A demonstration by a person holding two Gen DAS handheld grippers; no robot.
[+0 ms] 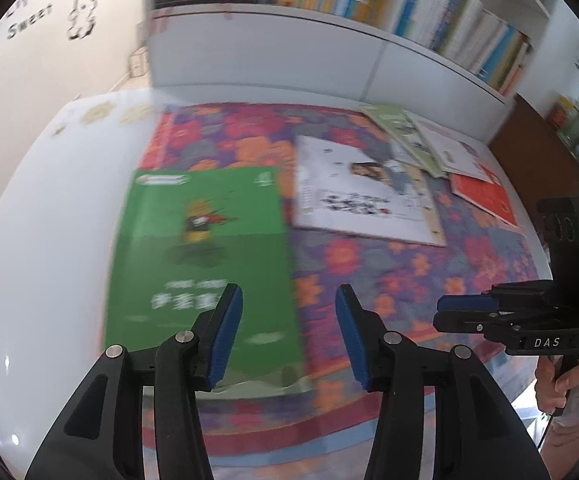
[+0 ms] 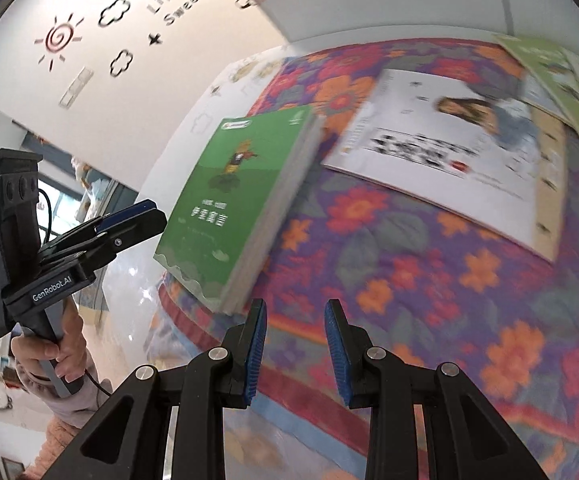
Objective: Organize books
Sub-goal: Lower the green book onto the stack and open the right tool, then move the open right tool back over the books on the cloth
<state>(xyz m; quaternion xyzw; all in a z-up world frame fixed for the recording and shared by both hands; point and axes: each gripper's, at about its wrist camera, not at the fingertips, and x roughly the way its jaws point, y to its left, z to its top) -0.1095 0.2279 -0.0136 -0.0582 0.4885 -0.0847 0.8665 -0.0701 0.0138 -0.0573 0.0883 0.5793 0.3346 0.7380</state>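
The green book (image 1: 205,256) lies flat, left of the left gripper (image 1: 289,332). Both the left gripper and right gripper (image 2: 295,348) have fingers apart, empty.

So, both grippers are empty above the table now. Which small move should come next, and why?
Probably bring the left gripper down to the near edge of the green book. Its jaws stand open with nothing between them, and that book is the closest, lying flat on the flowered cloth, apart from the white book.
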